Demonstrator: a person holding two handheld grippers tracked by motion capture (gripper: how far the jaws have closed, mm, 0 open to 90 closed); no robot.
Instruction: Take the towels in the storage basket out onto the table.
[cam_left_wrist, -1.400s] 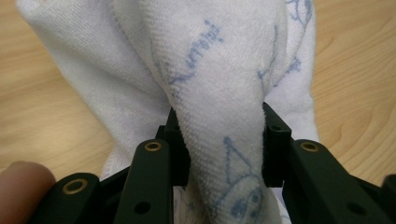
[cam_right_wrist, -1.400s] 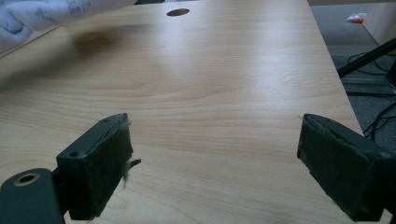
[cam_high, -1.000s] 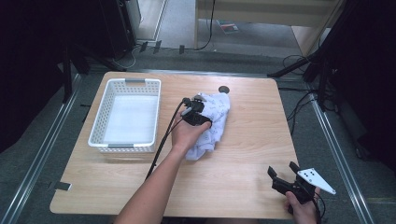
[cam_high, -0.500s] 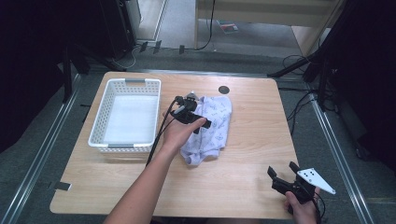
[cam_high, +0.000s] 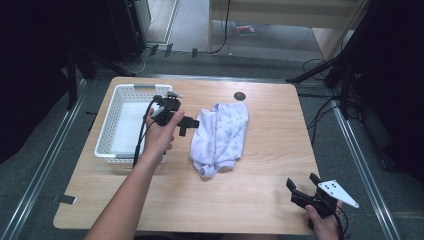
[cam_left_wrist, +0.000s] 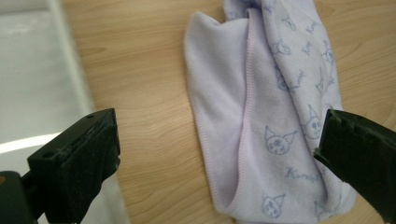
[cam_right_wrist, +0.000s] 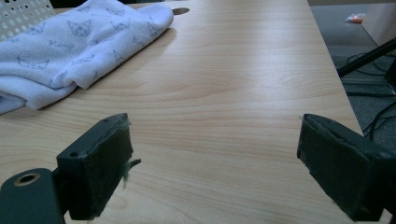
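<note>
The left gripper (cam_high: 186, 124), jaws spread and empty, has drawn leftward off the cloth (cam_high: 221, 137) to frame centre-left, while the right gripper (cam_high: 306, 189) stays open lower right.

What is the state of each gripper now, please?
Left gripper: open, holding nothing, beside the folded cloth.
Right gripper: open, holding nothing, over the bare table.
</note>
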